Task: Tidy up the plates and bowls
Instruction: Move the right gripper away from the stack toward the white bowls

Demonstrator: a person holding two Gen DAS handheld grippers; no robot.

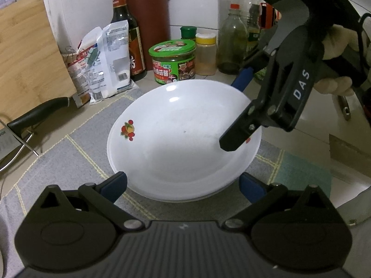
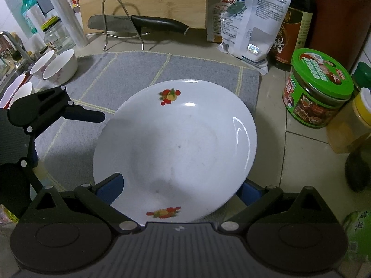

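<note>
White plate (image 2: 176, 143) with fruit motifs on grey mat (image 2: 129, 69), both grippers at its rim

Left gripper (image 1: 183, 185): jaws apart, blue pads either side of the near rim, not clamped. Right gripper (image 2: 178, 190): jaws apart, straddling the plate edge at its own side; contact cannot be told. Plate appears to sit on a second one beneath. Two small bowls (image 2: 54, 66) stand off the mat's far left corner; green-lidded jar (image 2: 317, 88) on the tiled counter beside
</note>
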